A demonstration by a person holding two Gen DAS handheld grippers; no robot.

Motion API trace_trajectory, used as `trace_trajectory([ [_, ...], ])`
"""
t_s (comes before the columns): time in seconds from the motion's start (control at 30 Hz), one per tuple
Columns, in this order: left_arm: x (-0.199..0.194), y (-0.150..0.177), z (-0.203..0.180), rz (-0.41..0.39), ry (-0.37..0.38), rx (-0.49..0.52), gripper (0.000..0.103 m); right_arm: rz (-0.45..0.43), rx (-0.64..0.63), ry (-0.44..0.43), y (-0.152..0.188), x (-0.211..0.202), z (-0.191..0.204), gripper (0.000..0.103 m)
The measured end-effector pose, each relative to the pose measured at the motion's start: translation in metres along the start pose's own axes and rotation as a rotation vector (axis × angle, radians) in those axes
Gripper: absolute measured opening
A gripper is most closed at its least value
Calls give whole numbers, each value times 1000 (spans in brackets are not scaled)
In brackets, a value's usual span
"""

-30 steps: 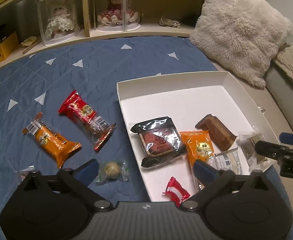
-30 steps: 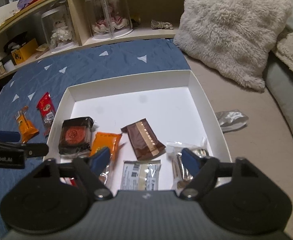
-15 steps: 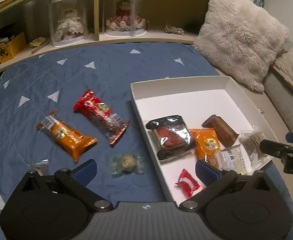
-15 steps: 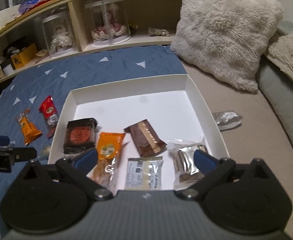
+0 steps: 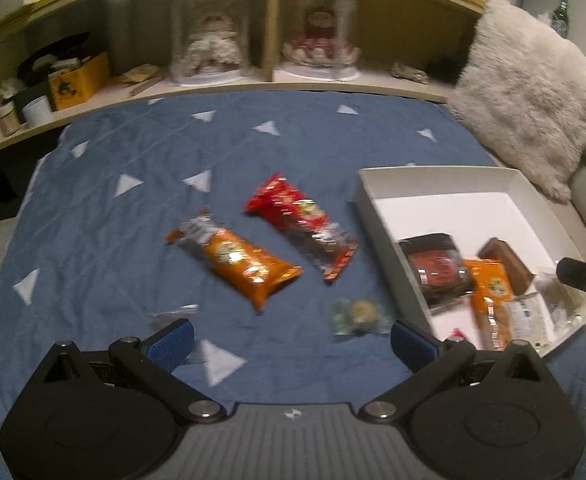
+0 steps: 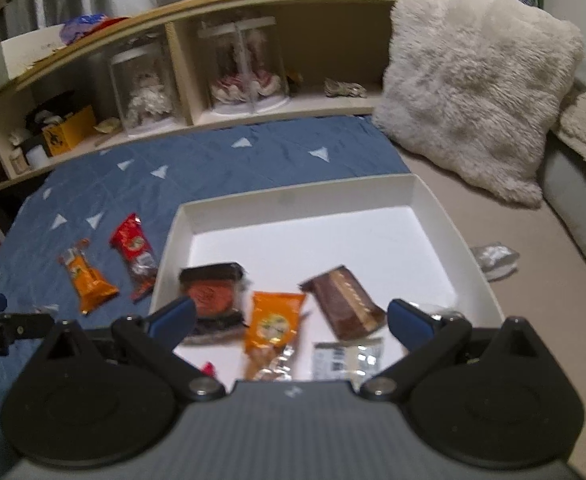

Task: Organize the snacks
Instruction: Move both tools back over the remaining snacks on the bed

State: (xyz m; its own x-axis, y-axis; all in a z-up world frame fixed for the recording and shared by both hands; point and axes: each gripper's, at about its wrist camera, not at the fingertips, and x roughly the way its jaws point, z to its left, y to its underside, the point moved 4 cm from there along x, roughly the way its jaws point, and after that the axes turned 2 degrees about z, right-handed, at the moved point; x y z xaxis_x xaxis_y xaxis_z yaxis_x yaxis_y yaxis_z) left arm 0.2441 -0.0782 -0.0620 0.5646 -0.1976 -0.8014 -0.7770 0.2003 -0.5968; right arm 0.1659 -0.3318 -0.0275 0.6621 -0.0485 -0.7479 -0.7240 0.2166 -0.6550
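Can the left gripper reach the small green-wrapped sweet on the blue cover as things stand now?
Probably yes. The left gripper is open and empty, and the green-wrapped sweet lies alone on the blue cover just ahead of its right finger, beside the white box, nothing covering it.

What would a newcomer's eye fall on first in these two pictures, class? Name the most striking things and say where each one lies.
The white box sits on the blue quilt, with several wrapped snacks in its near half. Left of it on the quilt lie a red packet and an orange packet side by side. A shaggy cream pillow leans at the far right, and both grippers stand open and empty.
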Motion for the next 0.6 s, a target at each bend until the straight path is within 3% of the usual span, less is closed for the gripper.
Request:
trace_trajectory([
  [0.27, -6, 2, 45, -28, -19, -58, 103, -17, -18, -90, 3, 9, 40, 103],
  [0.6, 5, 8, 84, -29, -36, -105, 103, -56, -91, -92, 18, 19, 97, 102],
])
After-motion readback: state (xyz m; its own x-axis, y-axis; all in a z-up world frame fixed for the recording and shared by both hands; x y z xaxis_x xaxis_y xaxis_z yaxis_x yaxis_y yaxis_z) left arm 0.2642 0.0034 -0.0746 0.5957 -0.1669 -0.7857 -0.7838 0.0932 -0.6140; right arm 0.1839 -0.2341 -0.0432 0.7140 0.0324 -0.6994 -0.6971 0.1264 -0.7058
